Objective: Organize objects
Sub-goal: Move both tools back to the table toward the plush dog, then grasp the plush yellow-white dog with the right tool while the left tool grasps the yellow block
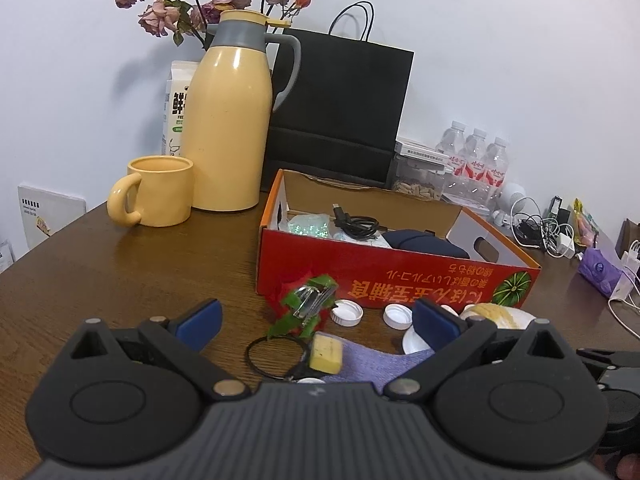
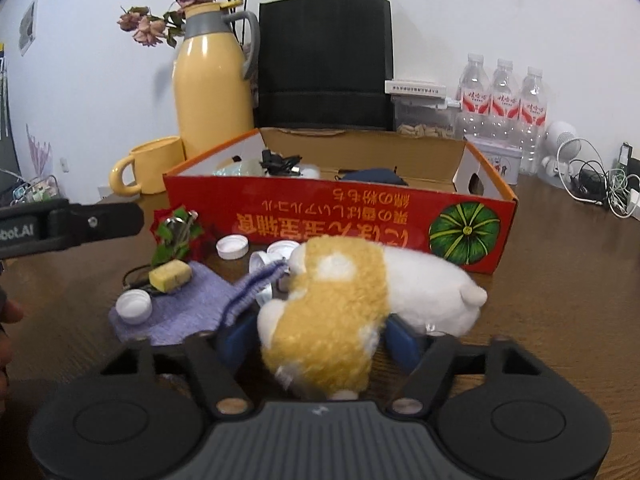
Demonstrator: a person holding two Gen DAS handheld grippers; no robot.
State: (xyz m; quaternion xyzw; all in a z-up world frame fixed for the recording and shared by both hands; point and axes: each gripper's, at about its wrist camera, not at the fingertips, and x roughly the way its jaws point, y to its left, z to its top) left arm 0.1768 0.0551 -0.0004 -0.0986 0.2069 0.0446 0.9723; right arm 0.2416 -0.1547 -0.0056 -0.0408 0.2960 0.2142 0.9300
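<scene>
Wooden table (image 1: 120, 264), red box (image 1: 384, 276)

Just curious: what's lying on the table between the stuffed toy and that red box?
White bottle caps on bare wood, between the plush toy and red box; right wrist view.

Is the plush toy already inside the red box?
No. The plush toy lies on the table in front of the red box, between the right gripper's blue fingers.

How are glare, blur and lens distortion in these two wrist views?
Left wrist view: window glare streaks the tall glossy yellow thermos jug and the dark wooden table; fisheye bends the red cardboard box. Right wrist view: the yellow-and-white plush toy between the right gripper jaws looks soft, too close; corners vignette black.
</scene>
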